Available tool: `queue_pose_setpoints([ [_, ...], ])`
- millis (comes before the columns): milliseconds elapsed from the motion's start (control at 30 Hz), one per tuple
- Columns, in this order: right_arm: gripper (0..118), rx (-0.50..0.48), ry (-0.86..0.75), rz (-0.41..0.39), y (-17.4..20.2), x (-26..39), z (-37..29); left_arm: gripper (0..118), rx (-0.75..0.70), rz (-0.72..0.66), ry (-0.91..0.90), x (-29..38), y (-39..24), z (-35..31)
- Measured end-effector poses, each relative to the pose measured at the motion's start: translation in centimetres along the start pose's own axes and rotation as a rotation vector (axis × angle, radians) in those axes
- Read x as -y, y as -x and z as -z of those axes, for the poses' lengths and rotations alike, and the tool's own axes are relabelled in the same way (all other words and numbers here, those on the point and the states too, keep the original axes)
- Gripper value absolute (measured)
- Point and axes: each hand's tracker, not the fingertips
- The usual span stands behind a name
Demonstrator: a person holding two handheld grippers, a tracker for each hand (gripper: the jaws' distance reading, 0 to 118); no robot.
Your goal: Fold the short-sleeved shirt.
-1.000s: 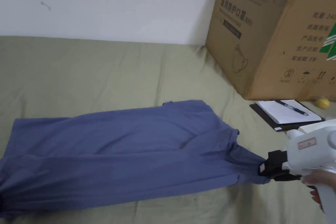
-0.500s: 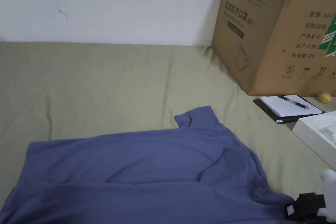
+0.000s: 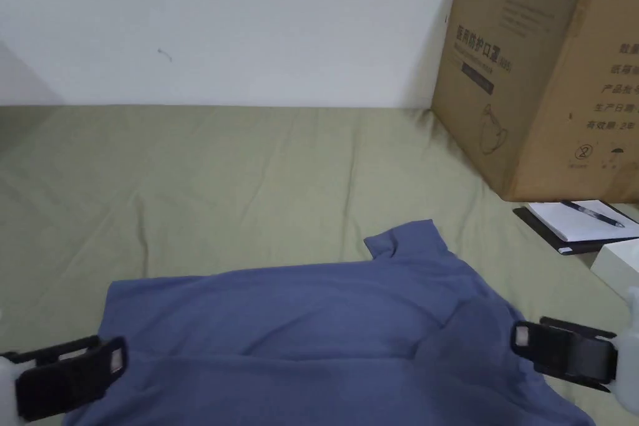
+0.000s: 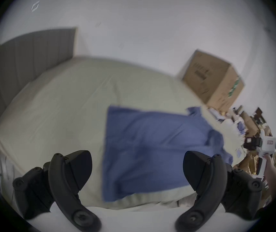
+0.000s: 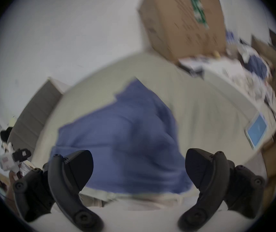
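In the head view, the blue short-sleeved shirt lies spread on an olive-green sheet, in the near half of the surface. Its long axis runs left to right: the straight hem sits at the left end and one sleeve sticks out toward the far side near the right end. The near part of the cloth runs off the bottom edge of the picture. The left gripper sits at the near left, at the hem corner, and the right gripper at the near right, by the shoulder end; from here I cannot tell how far either pair of jaws is spread. A cardboard box stands at the far right against the white wall, with a notebook and a pen lying just in front of it.

In the left gripper view, the two black jaws stand wide apart with nothing between them. The shirt lies ahead, its hem edge nearest this camera, its length running away to the right toward the box. The other gripper shows at the far right, held in a hand.

In the right gripper view, blurred, the jaws are likewise spread wide and hold nothing. The shirt stretches away leftward.
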Motion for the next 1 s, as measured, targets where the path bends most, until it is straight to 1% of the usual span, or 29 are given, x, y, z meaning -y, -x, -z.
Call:
queue_pose_setpoints([
  [33, 105, -0.099, -0.071, -0.069, 2.4, 0.0, -0.7, 107, 0.009, 0.032, -0.058, -0.1, -1.2, -0.5],
  [67, 91, -0.130, -0.222, -0.121, 4.5, 0.7, -1.4, 96, 0.005, 0.071, -0.143, -0.3, -4.1, -1.5],
  [100, 70, -0.120, -0.338, -0.168, 6.3, 1.5, -1.7, 78, 0.013, 0.108, -0.226, -0.1, -5.6, -2.1],
  [133, 43, -0.101, -0.401, -0.202, 7.7, 2.1, -1.8, 50, 0.015, 0.133, -0.280, 0.1, -6.5, -2.5],
  [167, 0, -0.080, -0.463, -0.231, 8.4, 2.7, -1.5, 7, 0.001, 0.166, -0.323, 0.4, -7.6, -2.8],
  [200, 0, -0.060, -0.500, -0.243, 9.3, 3.2, -1.4, 0, -0.035, 0.185, -0.344, 0.4, -7.8, -2.3],
  [233, 0, -0.045, -0.534, -0.234, 10.1, 3.7, -1.5, 0, -0.098, 0.188, -0.355, 0.8, -8.4, -2.2],
  [267, 0, -0.053, -0.545, -0.220, 10.3, 4.0, -1.6, 0, -0.106, 0.177, -0.370, 1.0, -8.7, -2.3],
  [333, 0, -0.106, -0.506, -0.212, 11.5, 3.3, -1.8, 0, -0.009, 0.082, -0.396, 0.5, -8.0, -2.2],
  [367, 0, -0.132, -0.454, -0.216, 11.8, 3.0, -1.5, 0, 0.007, 0.048, -0.403, -0.2, -7.5, -2.2],
  [400, 0, -0.134, -0.428, -0.227, 11.9, 2.8, -1.3, 0, -0.011, 0.063, -0.387, -1.3, -7.1, -1.8],
  [433, 0, -0.113, -0.411, -0.251, 11.8, 2.3, -1.1, 0, -0.030, 0.068, -0.355, -2.9, -6.4, -0.9],
  [500, 0, -0.081, -0.381, -0.305, 11.8, 1.7, -0.7, 0, -0.087, 0.068, -0.259, -6.1, -3.8, 1.6],
  [533, 0, -0.074, -0.365, -0.321, 11.8, 1.5, -0.4, 0, -0.078, 0.045, -0.201, -7.5, -2.6, 3.1],
  [567, 0, -0.078, -0.349, -0.328, 11.3, 1.3, 0.0, 0, -0.062, -0.019, -0.112, -9.4, -0.9, 5.6],
  [633, 0, -0.110, -0.287, -0.343, 11.3, 0.9, 1.1, 0, -0.100, -0.083, 0.067, -12.3, 1.7, 10.5],
  [700, 0, -0.121, -0.255, -0.347, 11.1, 0.8, 2.2, 0, -0.114, -0.120, 0.288, -13.5, 4.3, 16.2],
  [733, 0, -0.125, -0.233, -0.351, 11.3, 0.8, 2.8, 2, -0.103, -0.126, 0.360, -13.6, 5.6, 18.3],
  [767, 0, -0.131, -0.214, -0.353, 11.4, 0.8, 3.5, 22, -0.108, -0.103, 0.421, -13.1, 6.4, 20.5],
  [800, 0, -0.139, -0.194, -0.355, 11.5, 0.7, 4.2, 55, -0.107, -0.066, 0.458, -12.7, 7.3, 22.6],
  [833, 0, -0.149, -0.179, -0.352, 11.4, 0.8, 4.9, 92, -0.122, -0.025, 0.511, -12.2, 7.9, 24.5],
  [867, 0, -0.158, -0.168, -0.350, 11.4, 0.8, 5.4, 118, -0.140, -0.025, 0.527, -11.6, 8.8, 25.5],
  [933, 0, -0.176, -0.138, -0.343, 11.5, 0.9, 6.8, 114, -0.162, -0.003, 0.486, -10.9, 10.1, 27.5],
  [1000, 0, -0.181, -0.105, -0.340, 11.2, 1.0, 8.1, 114, -0.201, 0.041, 0.520, -9.9, 10.5, 28.9],
])
